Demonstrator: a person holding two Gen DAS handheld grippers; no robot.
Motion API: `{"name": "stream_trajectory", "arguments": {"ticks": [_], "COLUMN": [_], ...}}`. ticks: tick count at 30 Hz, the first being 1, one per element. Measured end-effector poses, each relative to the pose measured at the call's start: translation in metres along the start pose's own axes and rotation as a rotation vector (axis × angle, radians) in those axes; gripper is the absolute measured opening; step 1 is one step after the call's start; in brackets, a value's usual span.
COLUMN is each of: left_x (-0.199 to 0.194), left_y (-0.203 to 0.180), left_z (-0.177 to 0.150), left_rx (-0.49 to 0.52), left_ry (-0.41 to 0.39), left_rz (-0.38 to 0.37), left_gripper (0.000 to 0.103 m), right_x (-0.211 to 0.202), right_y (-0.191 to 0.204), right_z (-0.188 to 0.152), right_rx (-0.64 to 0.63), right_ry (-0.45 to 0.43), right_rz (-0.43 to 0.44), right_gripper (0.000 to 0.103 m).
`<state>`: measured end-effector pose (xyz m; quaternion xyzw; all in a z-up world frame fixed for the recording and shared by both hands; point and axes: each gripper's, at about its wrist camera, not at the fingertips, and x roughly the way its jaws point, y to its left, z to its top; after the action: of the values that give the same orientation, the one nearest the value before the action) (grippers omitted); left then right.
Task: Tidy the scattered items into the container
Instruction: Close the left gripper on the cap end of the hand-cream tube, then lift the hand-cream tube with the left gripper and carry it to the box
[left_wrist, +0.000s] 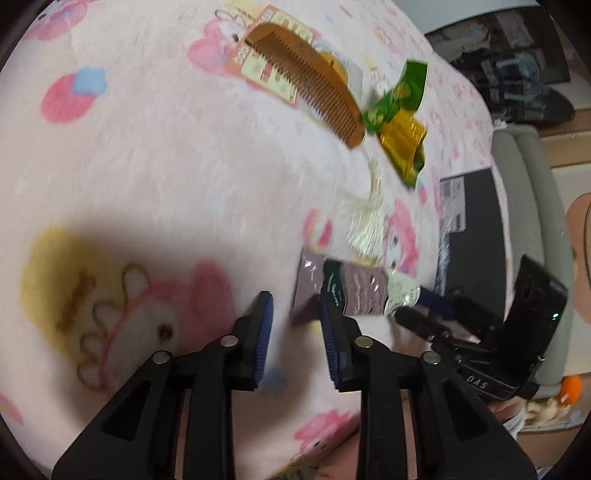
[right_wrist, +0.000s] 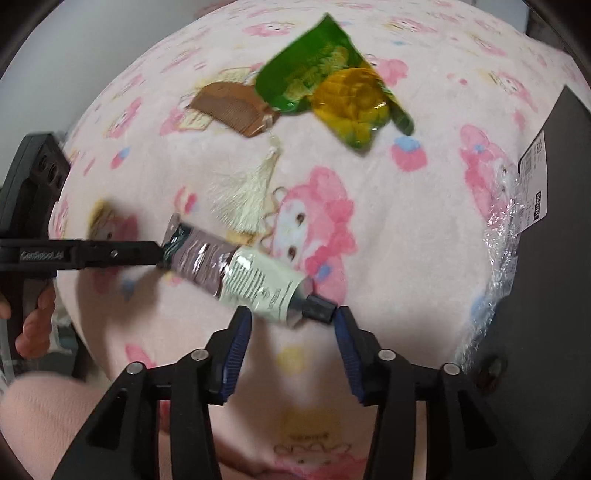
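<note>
A mauve and white cream tube (right_wrist: 236, 273) with a black cap (right_wrist: 320, 309) lies on the pink cartoon blanket (right_wrist: 406, 229). My right gripper (right_wrist: 293, 325) is open, its fingers either side of the cap end. My left gripper (left_wrist: 295, 314) is open and empty; its right finger touches the tube's flat end (left_wrist: 347, 291), which also shows in the right wrist view (right_wrist: 157, 254). Further off lie a wooden comb (left_wrist: 306, 77) with a cream tassel (left_wrist: 369, 218) and a green and yellow snack packet (right_wrist: 332, 85). A dark box (right_wrist: 546, 229) stands at the right.
The dark box (left_wrist: 472, 236) has a white label and crinkled clear plastic wrap (right_wrist: 498, 251) along its near side. The blanket drops off at the near edge. A grey cushion (left_wrist: 524, 192) and dark clutter (left_wrist: 517, 55) lie beyond the bed in the left wrist view.
</note>
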<state>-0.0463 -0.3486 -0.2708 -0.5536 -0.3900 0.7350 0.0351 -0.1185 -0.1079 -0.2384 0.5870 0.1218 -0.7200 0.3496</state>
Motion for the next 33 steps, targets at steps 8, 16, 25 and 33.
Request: {"name": "stream_trajectory", "arguments": {"ticks": [8,16,25,33], "left_x": [0.015,-0.007,-0.044,-0.032], "left_y": [-0.009,-0.027,-0.104,-0.222], "left_z": [0.003,-0.001,-0.01,-0.013], "left_rx": [0.03,0.054,0.194,0.358], "left_ry": [0.036,-0.004,-0.054,-0.034], "left_rz": [-0.069,-0.088,-0.11,-0.206], "left_gripper": [0.043,0.037,0.036,0.033], "right_x": [-0.015,-0.015,-0.095,-0.175], "right_y": [-0.001,0.009,0.005,-0.04], "right_z": [-0.004,0.015,0.029,0.021], "right_rx": [0.015,-0.034,-0.065,-0.056], "right_ry": [-0.041,-0.035,-0.219,-0.327], "right_rz": [0.037,-0.004,-0.04,-0.113], "right_gripper": [0.049,0.05,0.049,0.049]}}
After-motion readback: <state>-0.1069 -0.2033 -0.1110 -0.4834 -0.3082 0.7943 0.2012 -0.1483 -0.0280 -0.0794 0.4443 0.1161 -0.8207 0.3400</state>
